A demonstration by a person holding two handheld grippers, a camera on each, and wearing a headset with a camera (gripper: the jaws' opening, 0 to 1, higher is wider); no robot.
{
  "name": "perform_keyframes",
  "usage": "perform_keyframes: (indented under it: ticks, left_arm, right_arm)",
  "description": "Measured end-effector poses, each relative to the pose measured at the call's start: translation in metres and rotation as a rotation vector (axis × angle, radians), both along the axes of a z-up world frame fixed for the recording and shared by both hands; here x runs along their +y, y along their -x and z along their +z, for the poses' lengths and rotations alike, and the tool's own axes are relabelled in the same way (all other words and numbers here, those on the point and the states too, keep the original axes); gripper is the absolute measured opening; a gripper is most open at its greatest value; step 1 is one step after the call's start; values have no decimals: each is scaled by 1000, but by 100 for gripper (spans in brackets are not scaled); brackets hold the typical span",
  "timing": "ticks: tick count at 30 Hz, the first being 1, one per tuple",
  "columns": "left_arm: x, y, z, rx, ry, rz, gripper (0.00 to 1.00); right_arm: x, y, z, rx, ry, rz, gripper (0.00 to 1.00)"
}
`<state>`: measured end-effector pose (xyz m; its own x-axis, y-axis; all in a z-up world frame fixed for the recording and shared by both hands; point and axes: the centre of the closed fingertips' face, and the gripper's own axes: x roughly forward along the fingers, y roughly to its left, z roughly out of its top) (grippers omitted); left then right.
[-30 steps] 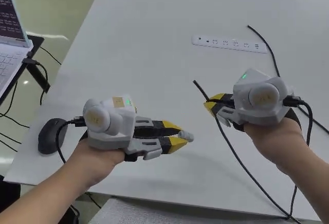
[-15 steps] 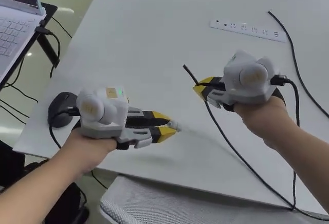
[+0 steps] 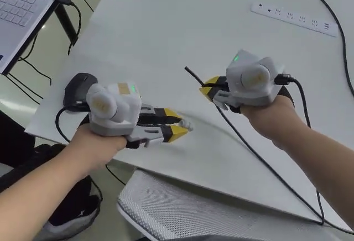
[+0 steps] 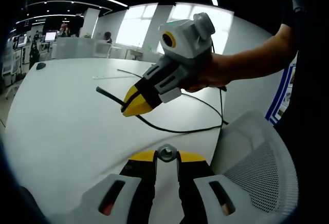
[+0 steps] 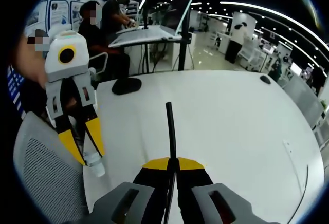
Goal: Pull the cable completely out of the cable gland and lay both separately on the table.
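Now left tongs (image 3: 177, 125) pinch the gland (image 3: 187, 124), right tongs (image 3: 206, 88) clamp the cable (image 3: 243, 147); both aloft, apart, near the worktop (image 3: 166, 31) edge. Risk: released here, the round gland may roll off.

The left tongs (image 3: 180, 127) hung above the near edge of the tabletop (image 3: 166, 36), with the cable gland (image 4: 166, 153) clamped at their tips. The right tongs (image 3: 206, 90) stood to their right and farther back, pinching the cable (image 5: 169, 126), whose end stuck out ahead. A mouse (image 3: 77, 88) lay to the left, a power strip (image 3: 293, 17) far behind.
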<state>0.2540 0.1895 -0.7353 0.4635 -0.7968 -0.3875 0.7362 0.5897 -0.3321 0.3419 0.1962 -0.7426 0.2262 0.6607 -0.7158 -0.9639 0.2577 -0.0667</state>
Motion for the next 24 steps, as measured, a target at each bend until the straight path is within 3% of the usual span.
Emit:
perform_keyframes:
  ticks: [4, 15, 20, 24]
  left_arm:
    - [5, 2, -12, 17, -9, 15, 15]
    - [20, 11, -45, 73, -30, 44, 15]
    - [24, 12, -59, 92, -48, 51, 15]
    - [25, 11, -62, 93, -49, 51, 15]
  right_arm:
    - [9, 6, -19, 1, 33, 72, 0]
    - [25, 25, -54, 4, 100, 164, 0]
    - [28, 32, -64, 14, 121, 194, 0]
    - [28, 31, -68, 19, 129, 190, 0]
